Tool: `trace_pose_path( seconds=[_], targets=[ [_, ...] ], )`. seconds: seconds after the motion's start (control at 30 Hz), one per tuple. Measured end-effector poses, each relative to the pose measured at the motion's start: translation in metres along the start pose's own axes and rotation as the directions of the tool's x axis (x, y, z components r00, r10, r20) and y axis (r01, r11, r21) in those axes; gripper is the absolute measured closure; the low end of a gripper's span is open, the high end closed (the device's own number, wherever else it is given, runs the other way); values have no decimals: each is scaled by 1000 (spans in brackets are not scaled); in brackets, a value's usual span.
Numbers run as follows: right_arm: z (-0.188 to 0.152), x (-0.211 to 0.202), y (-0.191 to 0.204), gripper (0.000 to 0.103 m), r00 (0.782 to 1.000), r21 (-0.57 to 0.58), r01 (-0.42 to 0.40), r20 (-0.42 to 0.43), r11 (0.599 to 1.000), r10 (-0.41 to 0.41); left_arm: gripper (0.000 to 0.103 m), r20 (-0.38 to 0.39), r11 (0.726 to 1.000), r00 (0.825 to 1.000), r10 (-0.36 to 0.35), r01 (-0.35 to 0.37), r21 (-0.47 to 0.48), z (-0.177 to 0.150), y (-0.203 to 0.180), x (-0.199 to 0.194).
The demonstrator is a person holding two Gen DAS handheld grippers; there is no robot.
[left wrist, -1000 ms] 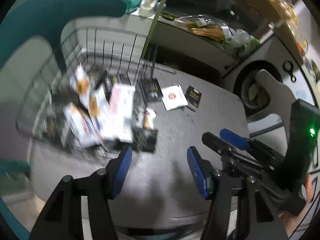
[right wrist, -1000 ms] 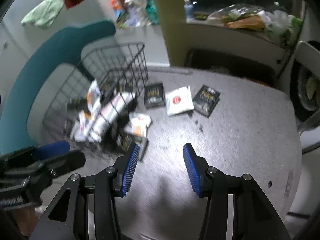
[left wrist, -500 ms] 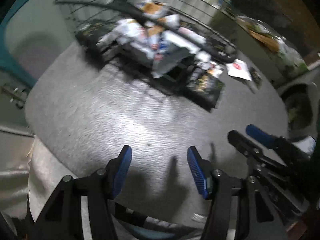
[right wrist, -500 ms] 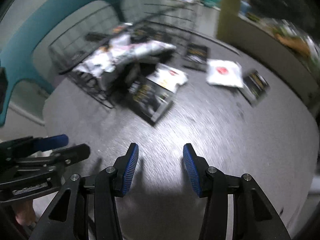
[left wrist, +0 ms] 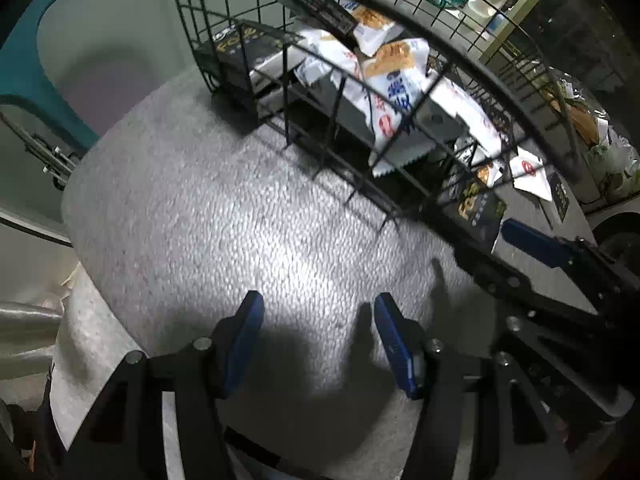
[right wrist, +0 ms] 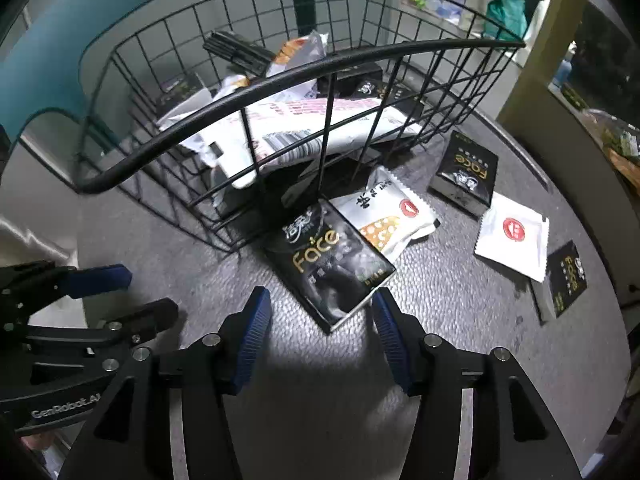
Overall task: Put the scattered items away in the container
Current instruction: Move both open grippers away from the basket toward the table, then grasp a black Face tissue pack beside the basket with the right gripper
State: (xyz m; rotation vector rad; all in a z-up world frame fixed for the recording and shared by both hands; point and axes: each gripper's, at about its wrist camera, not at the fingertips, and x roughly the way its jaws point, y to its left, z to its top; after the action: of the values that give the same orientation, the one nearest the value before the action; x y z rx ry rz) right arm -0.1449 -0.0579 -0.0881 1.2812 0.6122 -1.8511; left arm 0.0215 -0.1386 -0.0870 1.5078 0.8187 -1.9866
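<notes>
Right claw [right wrist: 318, 312]: I am opening its jaws and pointing it steeply down over the nearest black "Face" pack [right wrist: 329, 264]; the pack's near corner is lying in the gap, but neither pad is touching it, so I am holding nothing

Left claw [left wrist: 316, 328]: I am keeping it wide and empty above bare table [left wrist: 224, 220], seemingly to stay clear of the right claw's approach

Wire basket [right wrist: 280, 76]: standing at 11 o'clock from my right claw, already piled with white and black packets, which is why I am judging the job well along

Nearest black pack: lying flat, its far end touching the basket's foot, probably the easiest pick

White snack packet [right wrist: 394, 216]: at 1 o'clock, overlapping the black pack's far edge, so a lift may be dragging it

Black box [right wrist: 466, 172]: further out at 1 o'clock, beside the basket wall

White sachet [right wrist: 514, 236]: at 2 o'clock, flat

Small black pack [right wrist: 568, 278]: at 3 o'clock, partly tucked under the sachet's corner

Left to tidy: five items outside the basket, by my reckoning
</notes>
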Motion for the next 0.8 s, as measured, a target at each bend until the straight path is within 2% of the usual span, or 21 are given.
trace_pose_path(
  seconds=[0.27,0.47,0.6,0.7,0.8],
  targets=[
    [6,3,-11,49,1000,18,28,-12,999,-28,40,9,997,1000,-4,5,-75,16,15,1],
    [7,-5,-9,49,998,-17,56,-3,998,-56,40,10,998,1000,1,0,-61,22,5,1],
    [20,3,-12,49,999,-5,48,2,999,-48,40,11,998,1000,-6,7,-61,28,5,1],
    [26,6,-15,41,999,13,36,11,999,-36,40,7,998,1000,-6,6,-64,35,2,3],
    [28,7,-8,38,999,10,41,18,999,-41,40,7,998,1000,-6,7,-66,40,2,6]
  ],
)
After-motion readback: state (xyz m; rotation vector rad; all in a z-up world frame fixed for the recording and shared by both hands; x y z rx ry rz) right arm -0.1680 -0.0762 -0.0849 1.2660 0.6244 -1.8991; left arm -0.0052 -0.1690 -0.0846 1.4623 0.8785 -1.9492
